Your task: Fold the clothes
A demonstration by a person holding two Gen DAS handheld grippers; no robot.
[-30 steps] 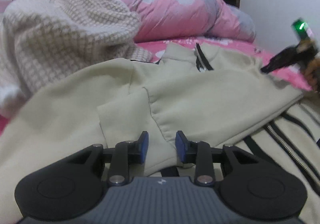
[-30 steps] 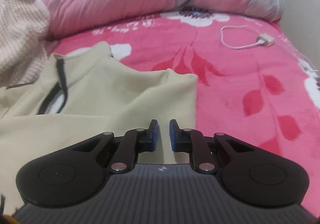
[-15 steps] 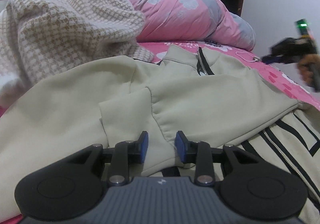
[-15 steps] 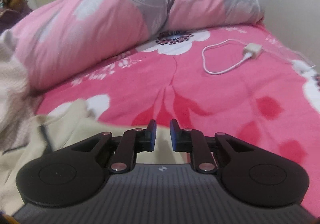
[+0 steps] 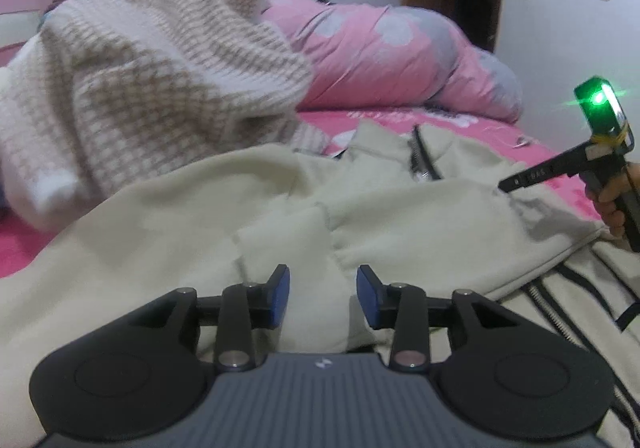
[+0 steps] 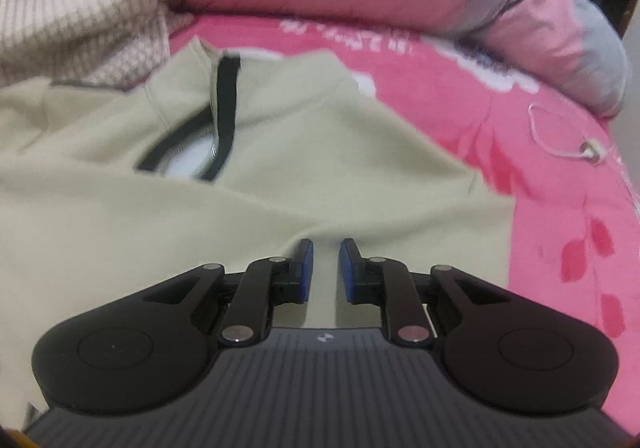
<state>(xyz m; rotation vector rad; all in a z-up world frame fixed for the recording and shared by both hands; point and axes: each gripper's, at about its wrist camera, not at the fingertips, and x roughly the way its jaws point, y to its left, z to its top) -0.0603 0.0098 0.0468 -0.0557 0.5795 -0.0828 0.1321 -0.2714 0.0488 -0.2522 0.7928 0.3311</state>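
We see the cream zip-neck top [image 5: 400, 216] lying flat on the pink floral bed [image 6: 560, 208], its long axis running away from both cameras, with the collar and dark half-zip [image 6: 224, 104] at the far end, pointing toward the pink and grey duvet [image 5: 392, 56]. In the left wrist view a folded sleeve crosses the body of the top, and the near hem lies over a second cream garment with black stripes and a zipper [image 5: 560, 304] at the lower right. We note the left tool [image 5: 323, 296] above the near part of the top; its jaws have just been opening and now stand spread, with cream fabric bunched between the pads, though we cannot tell whether they press on it. The right tool [image 6: 326, 268] sits over the top's right shoulder area, jaws nearly together with a narrow gap showing cream cloth behind; in the left wrist view its fingertip reaches the shoulder edge, a green light glowing on its body. A beige checked knit [image 5: 132, 88] is heaped on the left, its edge reaching the top's far left side. A white cable [image 6: 560, 140] lies on the bed at right, well apart from the top.
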